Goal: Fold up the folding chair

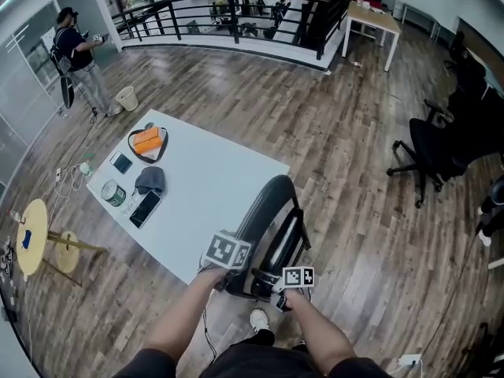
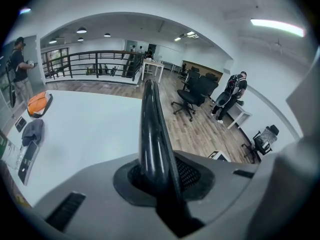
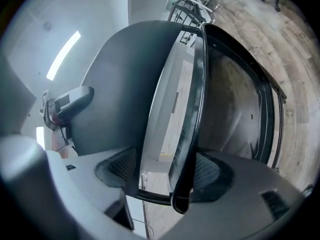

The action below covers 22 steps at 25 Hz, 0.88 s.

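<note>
Both forearms reach up from the bottom edge of the head view, each ending in a gripper topped by a cube of square markers. The left gripper point(image 1: 228, 269) sits lower centre, the right gripper point(image 1: 285, 291) just to its right and slightly lower. Both meet the near end of the folding chair point(image 1: 272, 225), a black chair that stands on the wood floor point(image 1: 354, 140) against the near right edge of the white table point(image 1: 213, 176), its seat and back drawn close together.

In the left gripper view, the left gripper point(image 2: 160, 176) is clenched on a glossy black tube of the folding chair point(image 2: 151, 134), which rises from between the pads to the middle of the frame. In the right gripper view, the right gripper point(image 3: 165, 180) has its jaws apart around the folding chair point(image 3: 192, 119). The black rim lies against the pad at the right of the frame, while a bright gap separates it from the other pad.

On the far left part of the table lie an orange bundle in a dark tray point(image 1: 147, 143), a grey cap point(image 1: 150, 179), a phone point(image 1: 146, 208) and a can point(image 1: 114, 193).

A round yellow stool point(image 1: 31, 235) stands at lower left. A black office chair point(image 1: 437, 152) stands at the right edge, and a person point(image 1: 79, 57) stands at upper left near the railing point(image 1: 228, 10).
</note>
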### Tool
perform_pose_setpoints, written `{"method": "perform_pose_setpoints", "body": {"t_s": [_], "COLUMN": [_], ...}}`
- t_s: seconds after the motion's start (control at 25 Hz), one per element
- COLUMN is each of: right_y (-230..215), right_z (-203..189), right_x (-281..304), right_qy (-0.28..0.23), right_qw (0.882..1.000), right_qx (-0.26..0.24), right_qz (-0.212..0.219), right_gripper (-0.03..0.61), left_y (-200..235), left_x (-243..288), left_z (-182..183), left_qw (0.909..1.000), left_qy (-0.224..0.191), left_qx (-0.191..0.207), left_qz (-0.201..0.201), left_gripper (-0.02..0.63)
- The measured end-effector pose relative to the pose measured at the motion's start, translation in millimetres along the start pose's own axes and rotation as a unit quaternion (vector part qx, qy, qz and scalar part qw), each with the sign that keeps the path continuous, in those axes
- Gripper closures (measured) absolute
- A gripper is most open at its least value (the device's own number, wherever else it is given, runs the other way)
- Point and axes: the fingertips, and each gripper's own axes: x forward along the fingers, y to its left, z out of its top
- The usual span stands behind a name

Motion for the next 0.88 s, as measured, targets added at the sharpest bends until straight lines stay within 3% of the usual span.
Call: {"method": "perform_pose_setpoints", "body": {"t_s": [0.36,0.76,0.88], "right_y": [2,1,-2], "right_z": [3,0,-4], "right_x": [27,30,25], "right_qy": [0.007,0.027,0.053], "right_qw": [1.0,0.999,0.997], "right_qx": [-0.001,-0.027,-0.059], "right_qz": [-0.003,-0.003,-0.008], "right_gripper": [0.238,0.238,0.236], "left_y": [34,36,38], "left_x": [-1,-1,-5], "left_z": [-4,-4,-6], "left_qw": [1.0,0.9999,0.9988], "left_qy": [0.0,-0.003,-0.001], "left_qx": [-0.006,-0.004,0.049], "left_qz": [-0.005,-0.013,0.009], "left_gripper": [0.54,0.538,0.505]}}
